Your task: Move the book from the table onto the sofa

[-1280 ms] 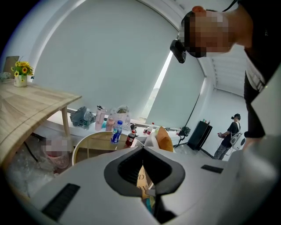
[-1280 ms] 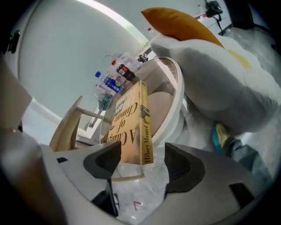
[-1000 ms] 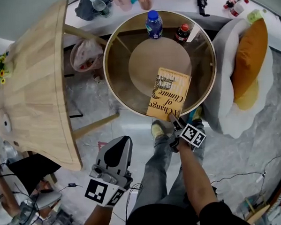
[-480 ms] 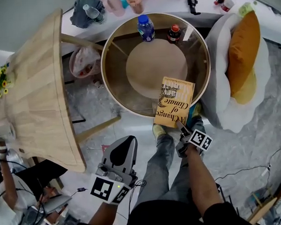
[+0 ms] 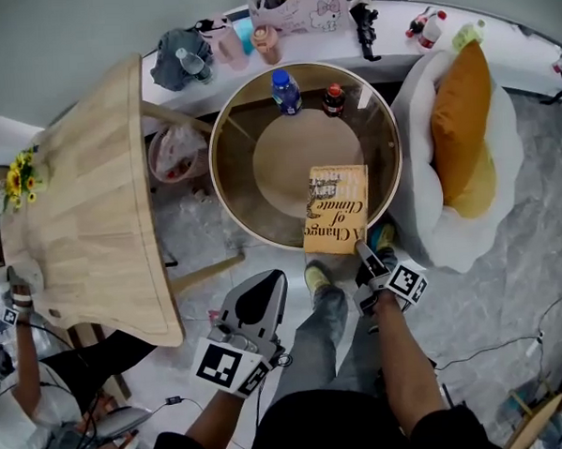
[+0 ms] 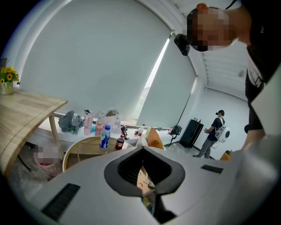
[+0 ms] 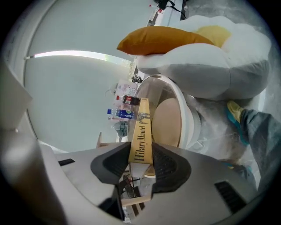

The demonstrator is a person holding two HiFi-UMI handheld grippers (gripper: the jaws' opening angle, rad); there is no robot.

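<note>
Your right tongs (image 5: 361,250), whose jaws have just been closing, clamp the book (image 5: 337,209) at the counter's (image 5: 221,128) 5 o'clock rim, your left tongs (image 5: 268,283) hang closed together and empty, and the carry to the sofa (image 5: 422,230) at 3 o'clock remains.

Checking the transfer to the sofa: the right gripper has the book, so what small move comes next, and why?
Probably carry the book rightward toward the white sofa. The right gripper has just been closing its jaws, which now clamp the book's spine. The book overhangs the near rim of the round table, and bare seat shows beside the orange cushion.
</note>
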